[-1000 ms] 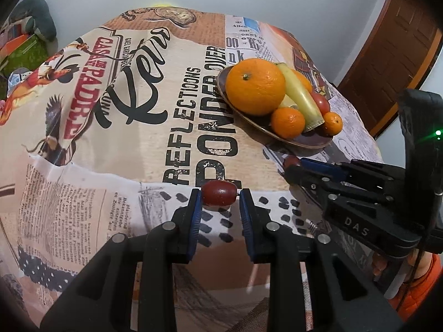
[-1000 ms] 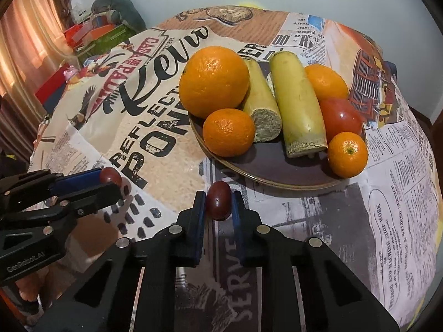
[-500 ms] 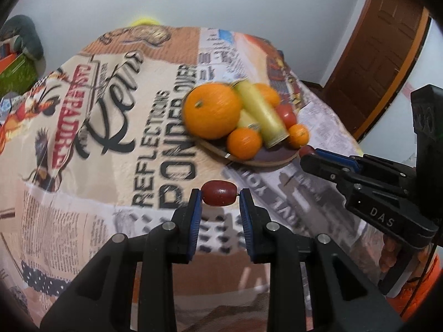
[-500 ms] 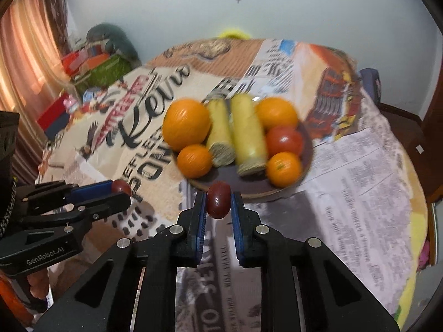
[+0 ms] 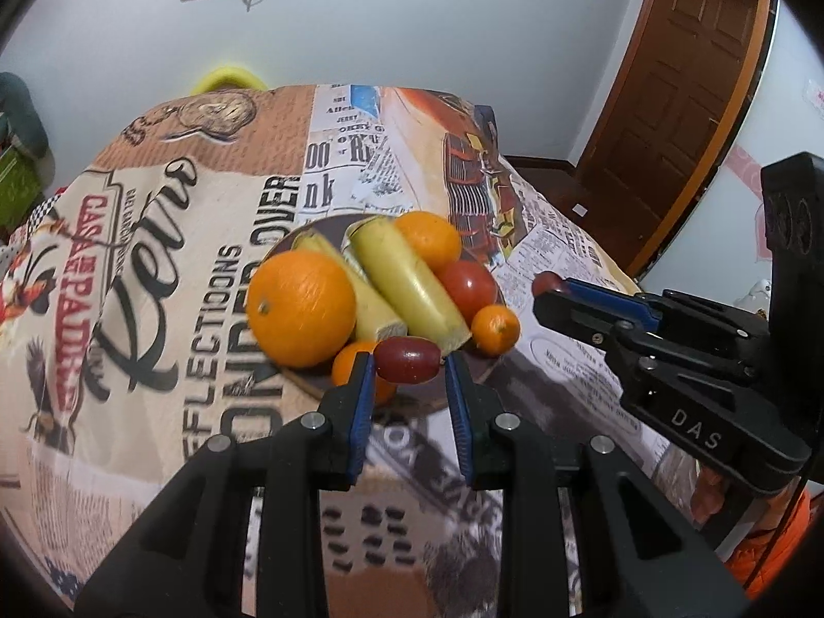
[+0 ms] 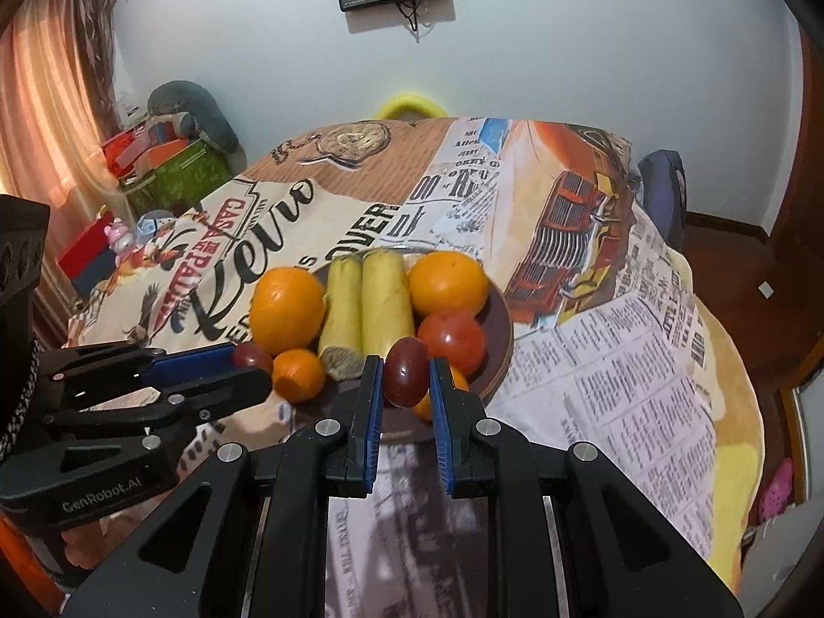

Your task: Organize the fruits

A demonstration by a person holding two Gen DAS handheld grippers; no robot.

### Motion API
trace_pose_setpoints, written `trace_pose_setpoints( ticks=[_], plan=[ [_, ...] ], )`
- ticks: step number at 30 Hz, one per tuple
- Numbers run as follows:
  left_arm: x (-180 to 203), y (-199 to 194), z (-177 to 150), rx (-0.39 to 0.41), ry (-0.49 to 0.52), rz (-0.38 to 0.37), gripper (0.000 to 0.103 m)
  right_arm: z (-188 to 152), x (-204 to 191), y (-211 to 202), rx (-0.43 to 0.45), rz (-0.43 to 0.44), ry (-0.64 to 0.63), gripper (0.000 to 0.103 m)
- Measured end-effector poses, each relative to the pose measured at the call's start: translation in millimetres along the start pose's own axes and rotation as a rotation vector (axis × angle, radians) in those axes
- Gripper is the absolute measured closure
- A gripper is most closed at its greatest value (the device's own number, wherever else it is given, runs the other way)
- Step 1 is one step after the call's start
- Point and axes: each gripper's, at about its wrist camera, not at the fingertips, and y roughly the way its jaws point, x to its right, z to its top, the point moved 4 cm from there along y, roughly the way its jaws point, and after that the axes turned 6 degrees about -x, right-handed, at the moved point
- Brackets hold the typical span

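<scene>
Both pairs of jaws are clamped, each on its own small dark-red oval grape. The left gripper (image 5: pixel 407 378) pinches its grape (image 5: pixel 407 359) end to end, long axis lying across the fingers; the right gripper (image 6: pixel 406 386) squeezes its grape (image 6: pixel 407 372) by the sides, long axis upright. The round brown plate of fruit (image 6: pixel 498 309) sits at twelve o'clock from both, just beyond the tips, the right one nearer its open front rim. The newsprint-patterned tablecloth (image 5: pixel 154 309) reads "Kevin", "OVER", "CASA DE PADRE". Smaller: "DAS" on the right tool, "GenRobot.AI" on the left.
</scene>
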Motion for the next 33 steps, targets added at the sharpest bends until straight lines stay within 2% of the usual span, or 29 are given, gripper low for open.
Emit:
trace_pose_setpoints(
  ticks=[5,15,17,19,22,28,33],
  plan=[
    [-1.6,15.4,10.7,-0.006,-0.001,0.006,0.075,10.1,6.6,15.7,-0.008,0.005,-0.005,0.087],
    [-7.4,36.2,16.8,-0.010,-0.018,0.011,0.075,8.7,12.0,41.4,-0.035,0.013,-0.009,0.086],
    [-8.7,38.5,16.5,-0.014,-0.029,0.008,0.069,8.9,13.8,43.8,-0.042,0.023,0.002,0.086],
    [-9.0,38.6,16.1,-0.011,-0.033,0.002,0.067,9.1,15.7,46.5,-0.050,0.032,0.017,0.084],
    [-7.9,36.7,16.6,-0.006,-0.028,0.008,0.066,8.6,17.9,46.5,-0.048,0.024,0.025,0.075],
    [-7.1,15.7,19.0,0.031,-0.038,0.010,0.066,11.5,19.4,29.5,-0.022,0.016,0.024,0.075],
    [-1.0,-29.4,23.7,0.118,-0.027,0.039,0.066,19.3,16.1,-10.2,0.051,0.010,0.033,0.074]
  ],
)
